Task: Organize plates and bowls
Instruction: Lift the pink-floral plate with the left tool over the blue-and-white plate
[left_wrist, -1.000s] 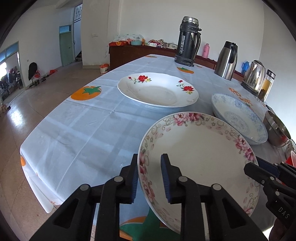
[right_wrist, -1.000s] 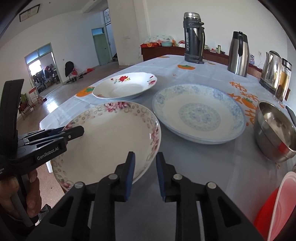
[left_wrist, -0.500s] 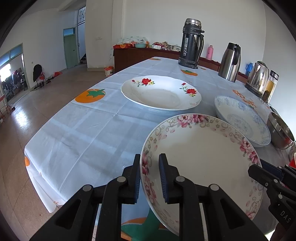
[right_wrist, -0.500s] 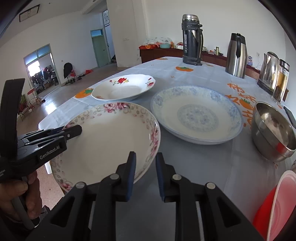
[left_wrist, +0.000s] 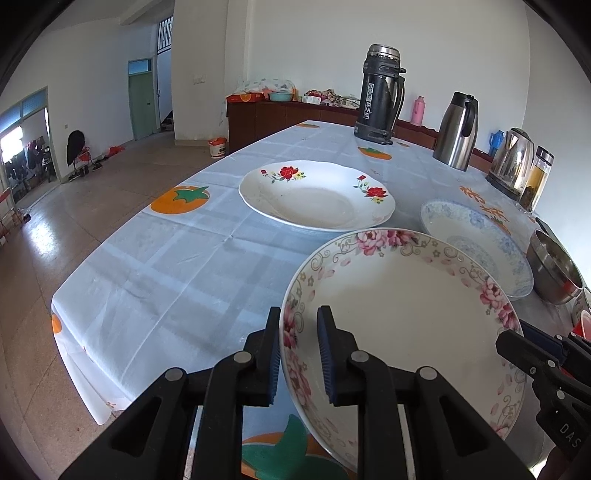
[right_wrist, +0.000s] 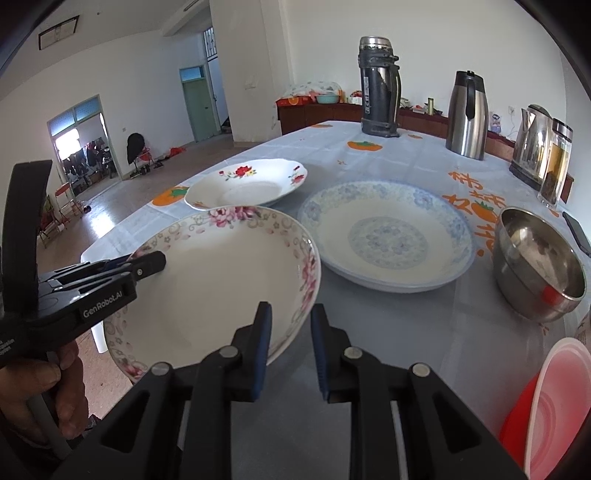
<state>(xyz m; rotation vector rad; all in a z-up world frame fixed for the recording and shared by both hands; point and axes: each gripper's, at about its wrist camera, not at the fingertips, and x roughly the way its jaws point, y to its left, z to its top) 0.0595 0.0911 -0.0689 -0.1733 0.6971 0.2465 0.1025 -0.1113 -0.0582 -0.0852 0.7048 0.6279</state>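
Compared w/ the frame one second earlier, the pink-flower plate is sitting a bit higher and closer to the red-flower plate: its far rim is now overlapping the near edge of that plate in the left wrist view, where before there was a gap of tablecloth between them. So the plate seems to be coming up off the table, but only slightly; the hands are hardly moving.

The left gripper is clamping the rim of the pink-flower plate at approx. 9 o'clock of the plate, one blue pad under the rim and one inside. The right gripper is pinching the opposite rim, at approx. 3 o'clock. Both jaws are nearly closed, w/ only the thin porcelain edge between the pads. The plate is hanging between the two grippers, tilted a little, near the table edge.

The blue-pattern plate is lying at 1 o'clock from the held plate, just beside it. The steel bowl is at 3 o'clock of the blue plate, and a red bowl is at the right border, partly cut off.

My judgement: the lift is beginning, and the next step is probably carrying this plate onto another plate for stacking. The grip is on a thin rim on both sides, so both hands need moving together, otherwise the plate can slip.
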